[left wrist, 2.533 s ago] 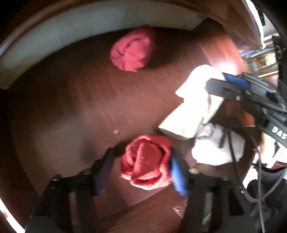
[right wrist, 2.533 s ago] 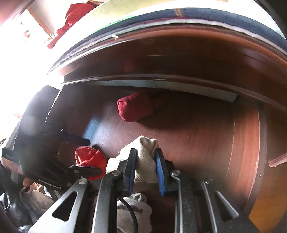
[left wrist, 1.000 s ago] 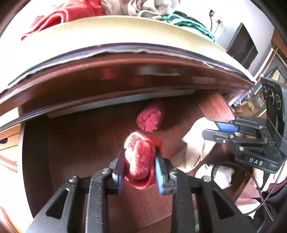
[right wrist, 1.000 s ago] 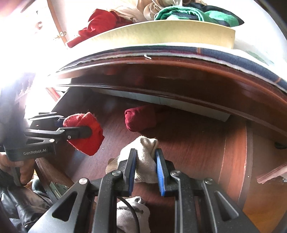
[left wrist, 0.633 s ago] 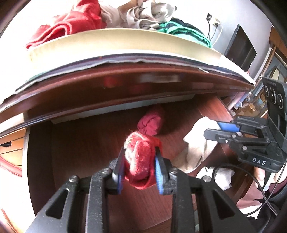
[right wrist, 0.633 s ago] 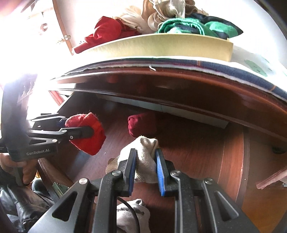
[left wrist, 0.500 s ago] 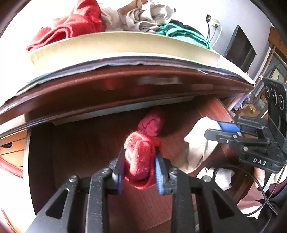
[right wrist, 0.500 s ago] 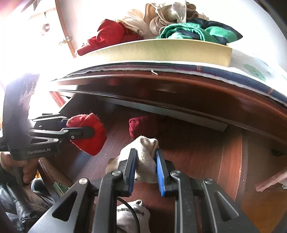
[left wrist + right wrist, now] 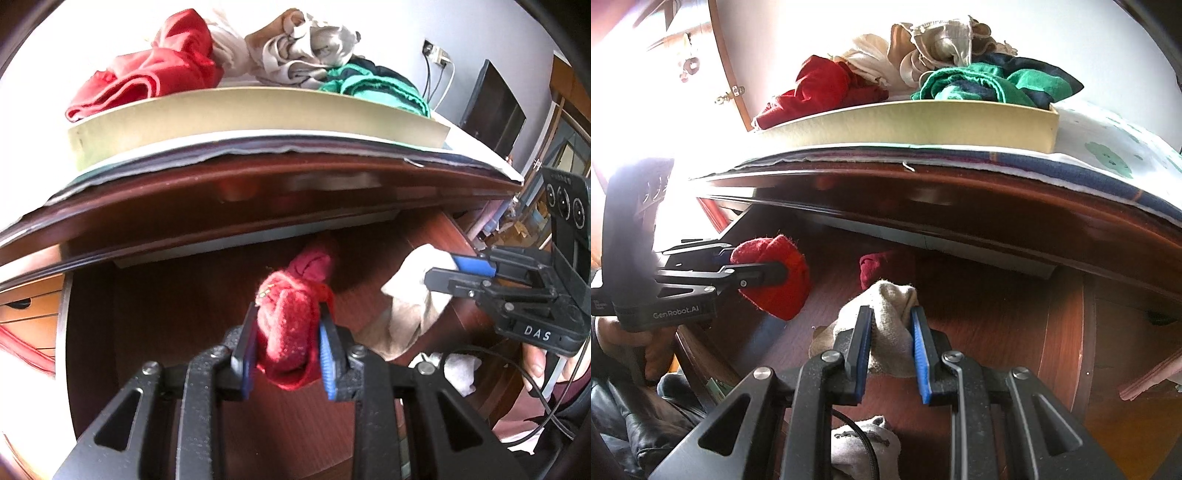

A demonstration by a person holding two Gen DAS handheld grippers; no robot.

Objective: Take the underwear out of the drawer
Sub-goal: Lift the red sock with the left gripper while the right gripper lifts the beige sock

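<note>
Both claws are clamped on cloth above the open drawer [image 9: 96, 332]. Left gripper [image 9: 288, 350] has its blue pads pressed nearly together on a bright red rolled piece of underwear [image 9: 288, 325], which bulges out past the fingertips and hangs clear of the drawer floor. Right gripper [image 9: 890, 343] pinches a beige piece [image 9: 890, 332] the same way, its loose end trailing down. A darker red roll [image 9: 882, 266] lies alone at the drawer's back, beyond both claws. On the top above sits a yellow tray [image 9: 923, 122] heaped with clothes.
</note>
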